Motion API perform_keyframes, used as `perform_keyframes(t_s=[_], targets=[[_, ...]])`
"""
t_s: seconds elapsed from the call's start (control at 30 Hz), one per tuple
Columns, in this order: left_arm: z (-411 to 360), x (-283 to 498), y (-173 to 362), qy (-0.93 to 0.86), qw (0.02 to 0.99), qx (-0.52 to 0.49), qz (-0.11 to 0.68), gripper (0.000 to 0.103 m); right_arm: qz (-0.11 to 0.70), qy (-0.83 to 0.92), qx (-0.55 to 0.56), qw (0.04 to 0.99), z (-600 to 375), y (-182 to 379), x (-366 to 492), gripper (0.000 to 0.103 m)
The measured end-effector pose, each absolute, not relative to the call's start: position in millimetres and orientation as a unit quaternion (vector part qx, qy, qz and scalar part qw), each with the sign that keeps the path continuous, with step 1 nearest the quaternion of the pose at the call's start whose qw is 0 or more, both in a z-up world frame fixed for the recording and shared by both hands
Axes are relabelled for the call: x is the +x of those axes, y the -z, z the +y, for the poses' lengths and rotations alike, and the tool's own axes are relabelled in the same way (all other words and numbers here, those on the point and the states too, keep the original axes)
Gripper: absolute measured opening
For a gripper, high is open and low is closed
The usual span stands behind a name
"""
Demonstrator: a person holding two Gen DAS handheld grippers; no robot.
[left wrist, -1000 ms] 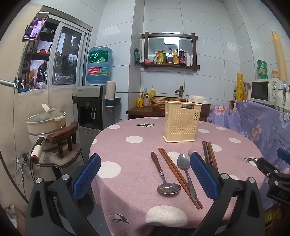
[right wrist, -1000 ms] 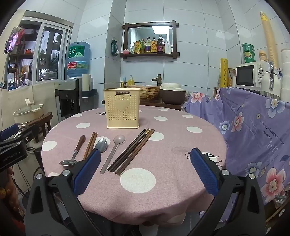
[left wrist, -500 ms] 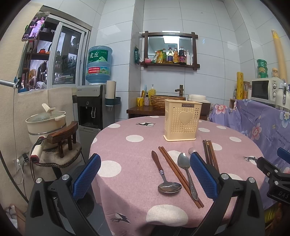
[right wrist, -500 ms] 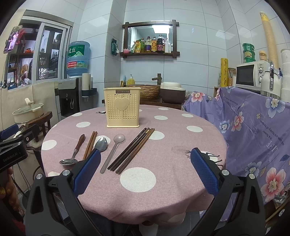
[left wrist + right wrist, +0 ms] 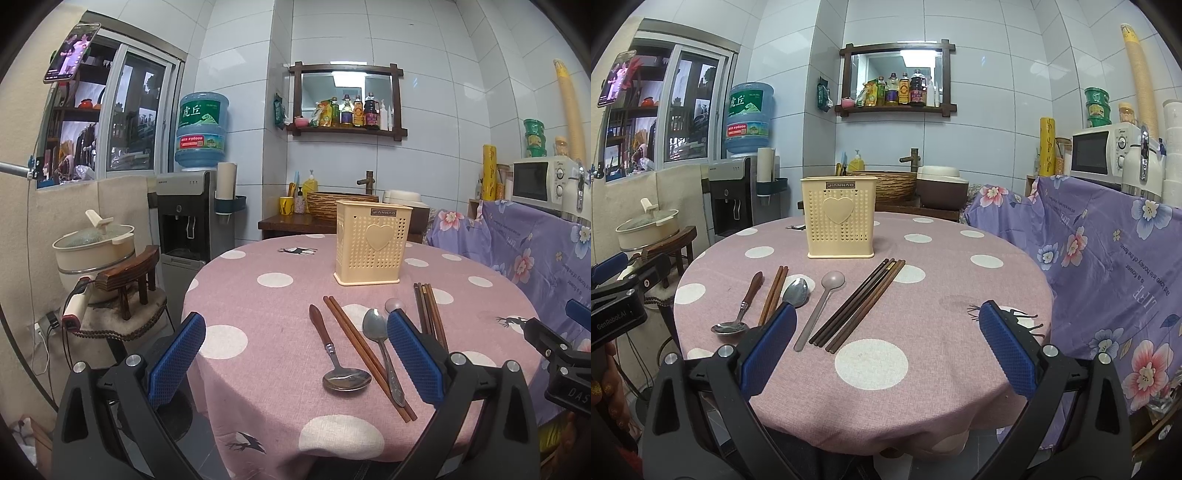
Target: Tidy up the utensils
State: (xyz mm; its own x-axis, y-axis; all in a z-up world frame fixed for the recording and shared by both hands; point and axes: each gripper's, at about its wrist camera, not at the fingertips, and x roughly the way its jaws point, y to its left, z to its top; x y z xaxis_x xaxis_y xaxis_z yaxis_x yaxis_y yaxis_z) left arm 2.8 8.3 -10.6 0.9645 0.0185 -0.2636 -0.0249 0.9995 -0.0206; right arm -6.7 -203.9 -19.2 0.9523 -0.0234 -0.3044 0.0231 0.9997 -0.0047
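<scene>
A cream perforated utensil holder [image 5: 839, 218] [image 5: 372, 246] stands empty-looking at the middle of the pink dotted table [image 5: 942, 295]. In front of it lie a wooden-handled spoon [image 5: 740, 310] [image 5: 334, 350], a reddish chopstick pair [image 5: 772, 295] [image 5: 365, 350], a steel spoon [image 5: 795, 292] [image 5: 380, 343], a pale plastic spoon [image 5: 822, 306], and dark chopsticks [image 5: 858, 306] [image 5: 428, 314]. My right gripper [image 5: 886, 343] is open and empty at the table's near edge. My left gripper [image 5: 295, 358] is open and empty at the table's left side, above the near edge.
A stool with a pot [image 5: 94, 251] and a water dispenser [image 5: 192, 218] stand left of the table. A purple flowered cloth [image 5: 1108, 258] covers furniture on the right, with a microwave [image 5: 1104, 153] behind it. A sink counter [image 5: 886, 184] sits behind the table.
</scene>
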Motion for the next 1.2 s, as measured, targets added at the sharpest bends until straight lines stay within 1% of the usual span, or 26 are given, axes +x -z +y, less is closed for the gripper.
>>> perform_keyframes(t_s=[1.2], targets=[[8.2, 3.5, 11.3, -0.012, 0.991, -0.011, 0.135, 0.098, 0.157, 0.012, -0.001, 0.988, -203.6, 19.6, -6.2, 0.098]])
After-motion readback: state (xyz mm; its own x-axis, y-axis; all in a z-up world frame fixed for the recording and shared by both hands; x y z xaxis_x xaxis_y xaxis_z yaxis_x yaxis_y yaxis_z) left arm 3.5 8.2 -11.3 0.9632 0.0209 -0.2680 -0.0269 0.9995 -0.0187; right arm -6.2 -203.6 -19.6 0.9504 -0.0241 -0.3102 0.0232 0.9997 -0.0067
